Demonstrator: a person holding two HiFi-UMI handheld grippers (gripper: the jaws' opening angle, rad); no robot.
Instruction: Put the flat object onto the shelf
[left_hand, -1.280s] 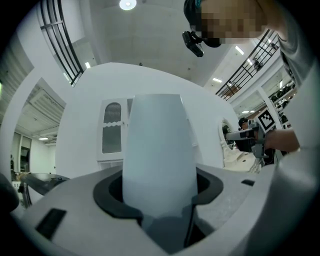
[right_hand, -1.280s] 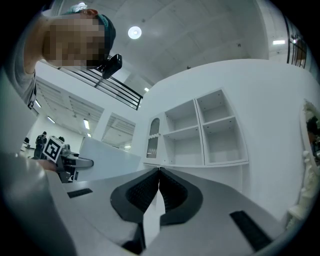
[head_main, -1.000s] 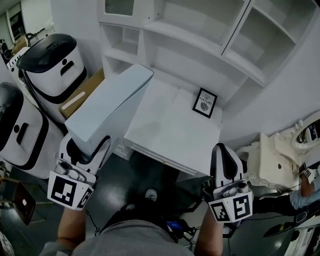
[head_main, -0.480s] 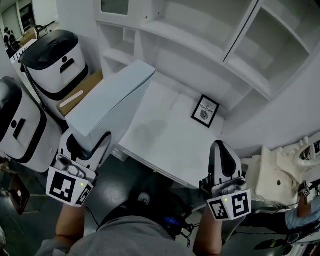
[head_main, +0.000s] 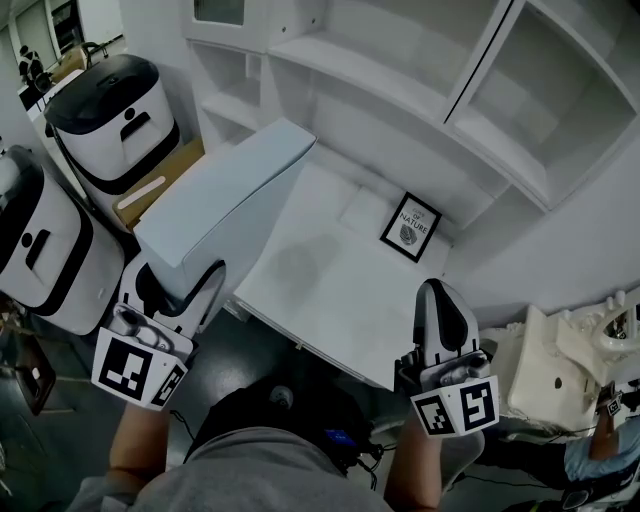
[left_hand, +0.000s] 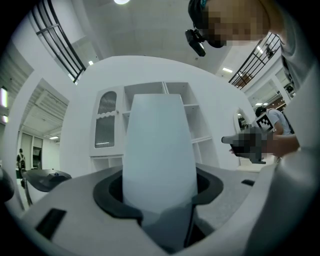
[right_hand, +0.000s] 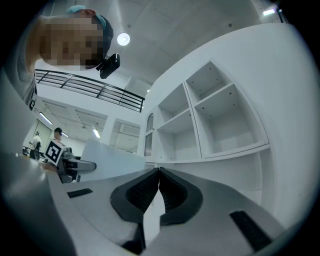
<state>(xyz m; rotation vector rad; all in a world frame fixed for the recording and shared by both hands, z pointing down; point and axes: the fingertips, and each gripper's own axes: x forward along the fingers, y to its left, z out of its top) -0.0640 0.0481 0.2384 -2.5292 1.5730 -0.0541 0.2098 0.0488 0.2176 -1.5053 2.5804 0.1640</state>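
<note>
Left gripper (head_main: 175, 290) clamps near end of flat object (head_main: 225, 205); long axis runs ahead of fingers, shelf (head_main: 330, 285) just right. Right gripper (head_main: 440, 300) closed, empty.

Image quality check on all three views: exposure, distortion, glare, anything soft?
Head view: dim, underexposed; shelf lines bowed; soft shadow on the white desk beside the flat panel. Left gripper view: strong fisheye, black corners, the panel fills the centre, featureless and soft. Right gripper view: same fisheye, ceiling lamp blooms, near parts of the right hand-held gripper blurred.
</note>
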